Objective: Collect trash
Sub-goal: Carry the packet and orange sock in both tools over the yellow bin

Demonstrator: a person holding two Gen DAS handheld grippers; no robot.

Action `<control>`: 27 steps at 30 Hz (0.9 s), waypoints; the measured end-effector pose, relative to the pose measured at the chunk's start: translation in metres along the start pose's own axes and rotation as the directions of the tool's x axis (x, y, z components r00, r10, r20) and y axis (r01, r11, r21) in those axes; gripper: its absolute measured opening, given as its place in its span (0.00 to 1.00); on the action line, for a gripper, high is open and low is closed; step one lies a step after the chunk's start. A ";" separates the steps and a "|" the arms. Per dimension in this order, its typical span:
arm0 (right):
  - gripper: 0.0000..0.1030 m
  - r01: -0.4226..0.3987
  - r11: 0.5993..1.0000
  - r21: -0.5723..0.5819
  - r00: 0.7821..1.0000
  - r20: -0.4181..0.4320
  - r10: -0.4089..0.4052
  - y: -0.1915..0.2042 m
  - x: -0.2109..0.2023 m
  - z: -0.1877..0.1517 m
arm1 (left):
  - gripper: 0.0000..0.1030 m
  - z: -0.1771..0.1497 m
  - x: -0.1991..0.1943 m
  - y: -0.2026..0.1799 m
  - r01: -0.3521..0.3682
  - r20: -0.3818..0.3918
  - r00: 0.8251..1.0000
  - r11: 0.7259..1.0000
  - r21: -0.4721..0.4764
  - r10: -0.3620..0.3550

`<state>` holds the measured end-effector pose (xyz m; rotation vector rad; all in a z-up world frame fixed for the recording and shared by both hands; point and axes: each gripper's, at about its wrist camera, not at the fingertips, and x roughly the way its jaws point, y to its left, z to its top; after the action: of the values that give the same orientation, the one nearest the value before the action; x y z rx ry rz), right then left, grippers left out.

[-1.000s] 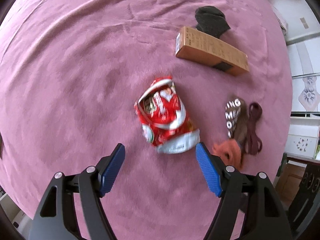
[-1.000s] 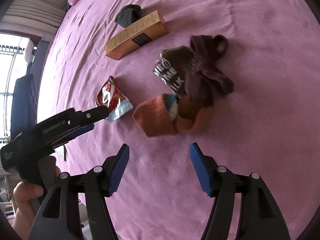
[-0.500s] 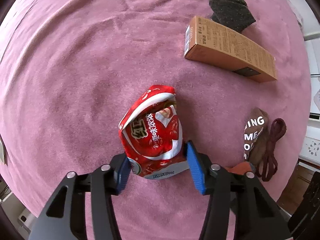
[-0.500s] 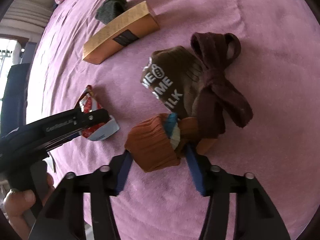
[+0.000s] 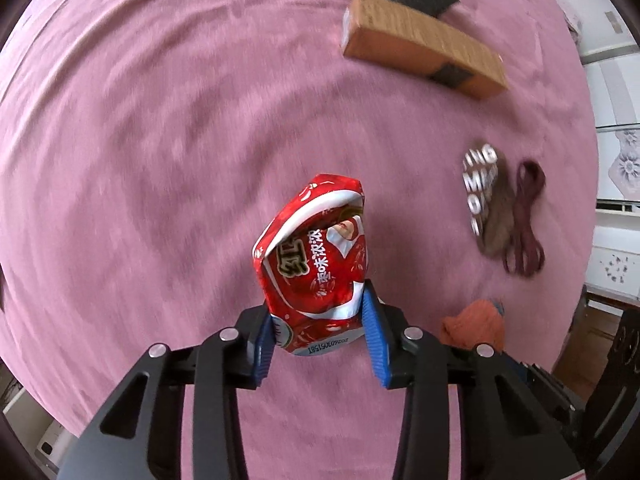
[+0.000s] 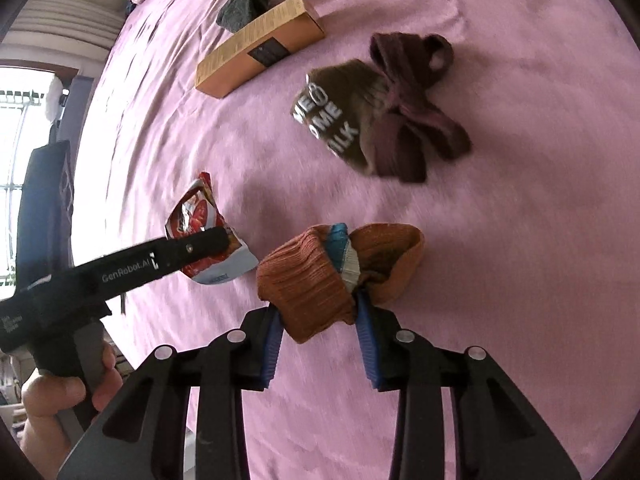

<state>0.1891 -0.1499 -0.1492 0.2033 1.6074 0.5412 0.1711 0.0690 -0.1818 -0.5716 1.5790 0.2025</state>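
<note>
Pickup step: left gripper closing on the red wrapper; right gripper closing on the orange sock. Next, judged: firm grips, then lift.

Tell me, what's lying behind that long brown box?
A dark grey sock lies behind the brown box, touching it. The box covers the sock's near part.

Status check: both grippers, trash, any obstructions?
Left gripper closing on red snack wrapper. Right gripper closing on orange sock. Nothing blocking either.
</note>
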 end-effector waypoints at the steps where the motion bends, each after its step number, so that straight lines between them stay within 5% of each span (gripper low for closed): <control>1: 0.32 0.003 1.000 0.001 1.000 0.004 -0.003 -0.004 -0.005 -0.006 | 0.38 -0.009 0.000 -0.002 0.011 -0.010 1.000 1.000 0.003 -0.011; 13: 0.32 0.029 0.997 0.070 0.998 0.059 -0.033 -0.054 -0.060 -0.074 | 0.38 -0.100 -0.014 -0.052 0.047 -0.044 0.998 0.990 0.132 -0.041; 27: 0.32 0.027 0.987 0.159 0.985 0.163 -0.053 -0.120 -0.122 -0.139 | 0.38 -0.171 0.000 -0.174 0.063 -0.073 0.996 0.945 0.322 -0.042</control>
<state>0.0912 -0.3390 -0.0920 0.3244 1.4874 0.3570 0.1024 -0.1584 -0.1270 -0.3640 1.6154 -0.1176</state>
